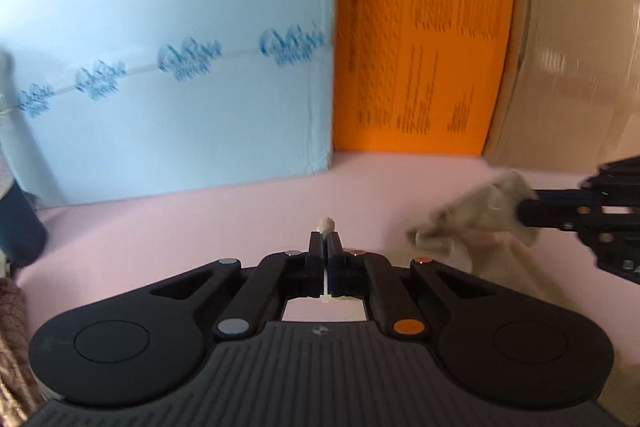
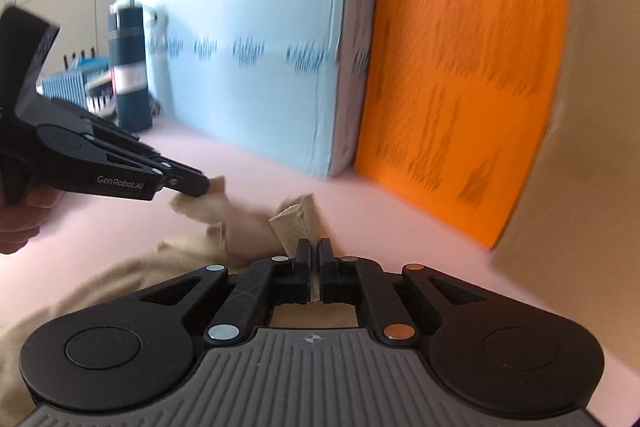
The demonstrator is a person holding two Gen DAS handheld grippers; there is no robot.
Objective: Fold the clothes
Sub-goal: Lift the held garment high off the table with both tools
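Note:
A beige garment (image 2: pixel 120 275) lies on the pink surface (image 2: pixel 280 183), trailing down to the lower left of the right wrist view. My left gripper (image 1: pixel 327 235) is shut on an edge of it; a small tuft of cloth (image 1: pixel 326 225) pokes out above the tips. It also shows in the right wrist view (image 2: pixel 202 185), pinching the cloth (image 2: pixel 204 205). My right gripper (image 2: pixel 313 243) is shut on another edge, a folded corner (image 2: pixel 298 217) standing up above the tips. It shows at the right of the left wrist view (image 1: pixel 524 213), with bunched cloth (image 1: pixel 472 223) in it.
A light blue box (image 1: pixel 172 59), an orange sheet with black print (image 1: pixel 420 47) and a brown cardboard box (image 1: pixel 568 75) stand along the back of the surface. A dark blue bottle (image 2: pixel 128 67) stands at the far left. A brown textile (image 1: pixel 12 347) lies at the left edge.

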